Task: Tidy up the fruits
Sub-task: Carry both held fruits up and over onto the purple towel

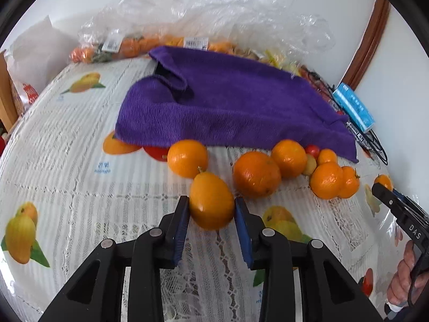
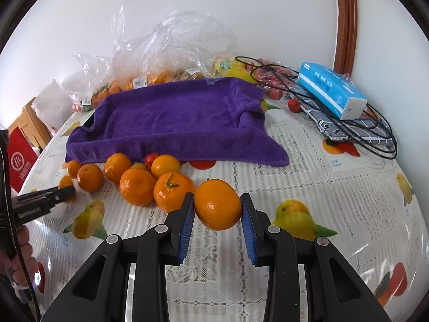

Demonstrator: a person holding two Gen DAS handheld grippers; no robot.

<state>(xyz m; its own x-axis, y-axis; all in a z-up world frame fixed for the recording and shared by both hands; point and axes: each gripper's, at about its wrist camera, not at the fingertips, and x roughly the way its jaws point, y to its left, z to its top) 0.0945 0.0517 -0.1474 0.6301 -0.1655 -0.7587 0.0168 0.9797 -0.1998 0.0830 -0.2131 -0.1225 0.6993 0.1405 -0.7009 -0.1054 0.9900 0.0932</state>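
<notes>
Your left gripper [image 1: 211, 206] is clenching an egg-shaped orange fruit [image 1: 211, 201], both blue pads pressing its sides, and holding it just in front of the loose cluster of oranges [image 1: 256, 174] sitting at the near edge of the purple towel [image 1: 228, 107]. Your right gripper [image 2: 217, 209] is gripping a round mandarin [image 2: 217, 204] the same way, beside that same cluster.

Your left wrist view is showing what the right one is not: your right hand [image 1: 405, 276] wrapped around its handle at the frame's right edge. The right wrist view is giving you your left hand [image 2: 16, 252] and the left gripper's tip low on the left, though the fruit it holds is hardly showing there. It is also showing the blue tissue pack [image 2: 331, 90] and black cables [image 2: 375, 139] far more fully, plus a red box [image 2: 20, 161] at the left edge. Clear plastic bags [image 2: 171, 43] of fruit are lying behind the towel in both views, on the fruit-printed tablecloth [image 2: 308, 177].
</notes>
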